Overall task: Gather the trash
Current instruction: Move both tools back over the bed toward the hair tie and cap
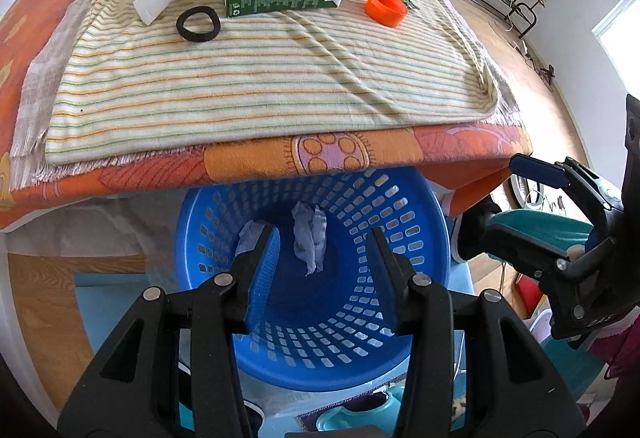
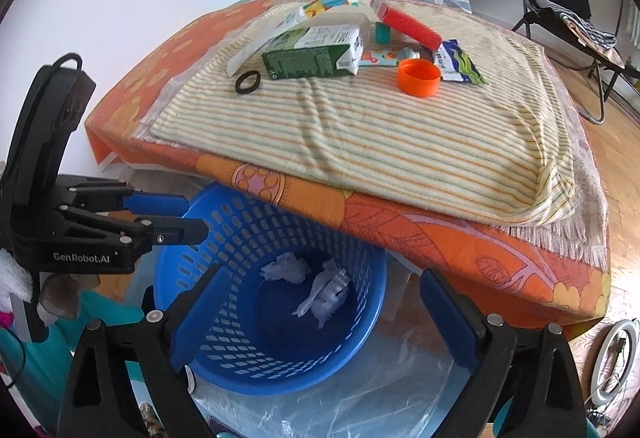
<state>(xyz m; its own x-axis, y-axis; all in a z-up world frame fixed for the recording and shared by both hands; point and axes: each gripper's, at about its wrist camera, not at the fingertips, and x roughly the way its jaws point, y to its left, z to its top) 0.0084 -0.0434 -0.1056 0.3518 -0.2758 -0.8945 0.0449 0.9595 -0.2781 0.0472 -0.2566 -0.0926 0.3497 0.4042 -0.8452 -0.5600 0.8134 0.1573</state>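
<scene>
1. Left gripper [image 1: 324, 238] tilts steeply down over the blue basket [image 1: 424, 222], jaws partly spread, nothing between the pads; the basket floor shows in the gap.
2. Right gripper [image 2: 320, 280] also pitched steeply down over the same basket, jaws spread wide and empty. No earlier picture to compare.
3. Each gripper shows in the other's view: the left one at the left edge of the right wrist view, fingers reaching level over the basket rim; the right one at the right edge of the left wrist view.
4. Basket stands upright on the floor, mouth up, tucked partly under the edge of the orange cover [image 1: 256, 161].
5. Two crumpled tissues [image 2: 286, 268] lie on the basket bottom (white, side by side, near but apart as far as visible).
6. Remaining trash sits on the striped towel [image 2: 360, 141] above: green carton [image 2: 312, 55] on its side, long axis roughly left-right; black ring [image 2: 247, 81] flat just in front of it; orange cap [image 2: 418, 77] open side up, to the right; red tube [image 2: 412, 25] lying slanted behind; snack wrapper [image 2: 460, 67] flat beside the cap.
</scene>
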